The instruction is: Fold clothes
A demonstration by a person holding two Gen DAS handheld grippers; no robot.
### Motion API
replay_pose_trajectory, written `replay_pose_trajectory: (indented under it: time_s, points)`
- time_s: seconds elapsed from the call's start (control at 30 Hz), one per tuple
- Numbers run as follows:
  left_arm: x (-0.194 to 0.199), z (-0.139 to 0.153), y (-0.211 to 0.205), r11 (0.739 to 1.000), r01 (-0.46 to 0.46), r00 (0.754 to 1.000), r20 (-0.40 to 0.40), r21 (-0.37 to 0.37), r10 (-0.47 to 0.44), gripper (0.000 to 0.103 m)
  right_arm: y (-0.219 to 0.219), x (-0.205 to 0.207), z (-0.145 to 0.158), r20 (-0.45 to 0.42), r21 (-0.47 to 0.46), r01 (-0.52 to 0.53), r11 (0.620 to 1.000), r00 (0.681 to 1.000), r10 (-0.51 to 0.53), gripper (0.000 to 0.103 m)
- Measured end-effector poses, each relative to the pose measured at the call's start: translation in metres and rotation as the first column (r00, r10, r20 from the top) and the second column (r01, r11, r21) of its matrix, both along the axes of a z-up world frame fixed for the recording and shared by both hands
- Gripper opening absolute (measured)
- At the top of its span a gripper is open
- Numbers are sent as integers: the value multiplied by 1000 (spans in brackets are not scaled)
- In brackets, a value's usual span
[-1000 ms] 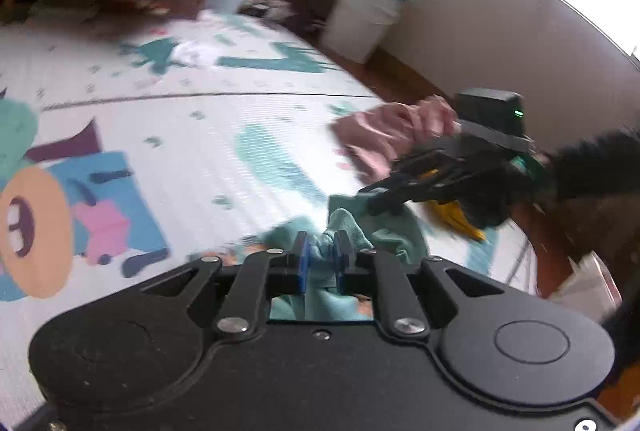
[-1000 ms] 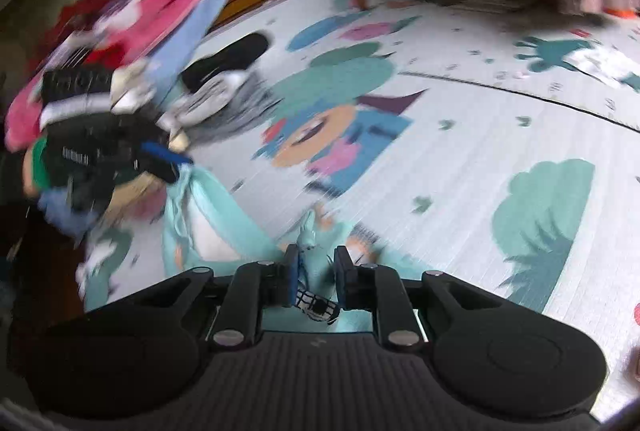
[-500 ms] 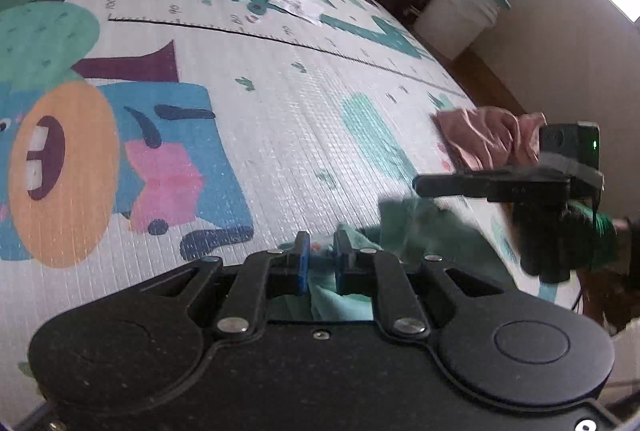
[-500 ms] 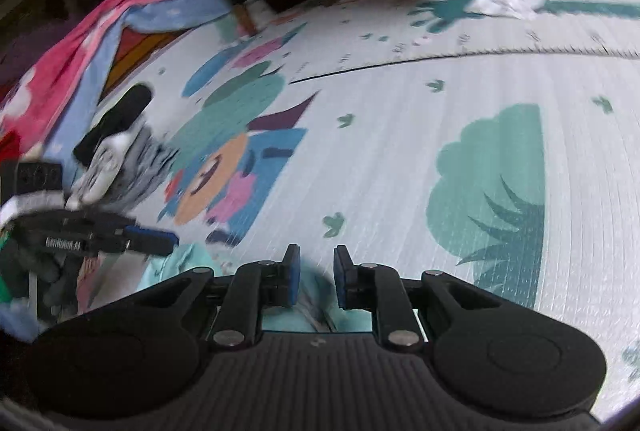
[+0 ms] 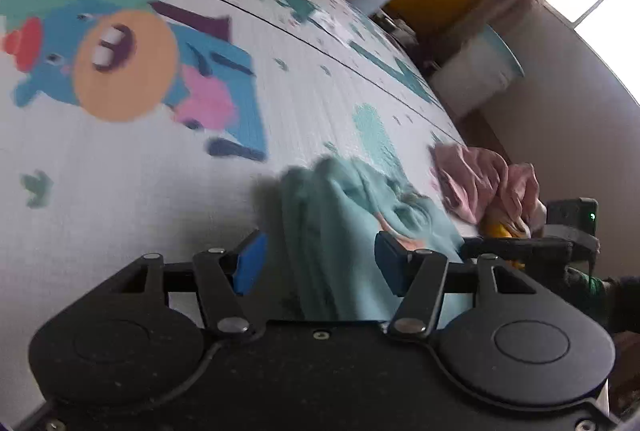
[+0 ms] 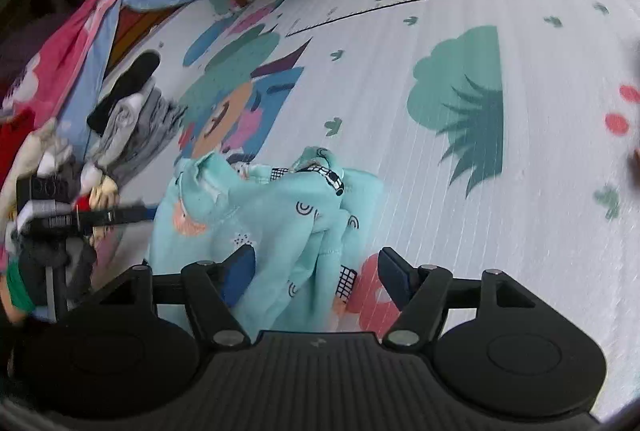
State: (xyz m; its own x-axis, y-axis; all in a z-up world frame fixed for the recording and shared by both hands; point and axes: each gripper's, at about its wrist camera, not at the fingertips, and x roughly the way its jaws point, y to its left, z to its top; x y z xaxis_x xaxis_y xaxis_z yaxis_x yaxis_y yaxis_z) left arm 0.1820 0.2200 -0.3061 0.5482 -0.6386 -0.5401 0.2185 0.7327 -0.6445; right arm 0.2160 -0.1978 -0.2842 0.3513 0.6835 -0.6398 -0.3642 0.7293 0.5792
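The mint-green printed garment point(image 6: 256, 215) lies crumpled on the cartoon play mat point(image 6: 400, 103). The left claw point(image 5: 316, 263) and right claw point(image 6: 316, 271), clamped on it a second ago, are opening, cloth loose between them.

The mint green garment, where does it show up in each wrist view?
Left wrist: mint green garment sits low centre, between the opening left tool blades, not pinched.
Right wrist: it lies lower centre-left, partly between the opening right tool.
Shared landmark: the orange-faced cartoon on the mat.
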Motion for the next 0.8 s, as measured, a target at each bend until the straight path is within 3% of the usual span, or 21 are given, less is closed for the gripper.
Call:
replay_pose_trajectory:
  time_s: [0.07,0.1,0.13,0.17,0.2,0.23,0.27,0.37,0.43,0.57,0.7,0.8]
  points:
    - [6,-3,-9,1000,-12,1000,22,-21,13,57,2,2,-3,9,46,39,998,999,-40,58]
    - [11,-4,-13,1000,-12,999,31,-20,13,52,4,3,-4,18,53,47,998,999,-48,57]
    - [16,-6,-18,1000,-11,999,34,-5,11,40,8,5,-4,26,55,38,998,999,-39,52]
    - [19,-6,-22,1000,-9,999,33,7,9,12,13,5,-4,38,53,15,998,999,-17,41]
    - [20,-5,-23,1000,-6,999,35,7,5,8,18,6,-4,49,50,-8,999,999,6,37]
    - [19,-3,-23,1000,-1,999,43,-6,1,7,23,7,-3,60,47,-31,998,998,28,26]
    - [18,-1,-22,999,4,999,49,-35,-2,6,25,7,-1,76,60,-53,997,996,48,23]
    - [14,8,-15,992,13,997,72,-128,-4,6,22,9,12,136,153,-125,980,985,104,21]
    - [21,3,-12,993,11,999,43,-118,-6,6,21,14,14,151,173,-165,971,979,139,21]
    - [39,-15,-11,994,-48,998,-40,-98,44,6,16,28,-12,81,121,-85,989,994,75,21]
    - [44,-19,-17,993,-72,997,-44,-98,68,6,14,19,-21,73,101,-19,995,997,12,21]
    - [49,-27,-26,995,-95,992,-88,-39,91,7,18,18,-27,74,39,0,999,997,-3,20]
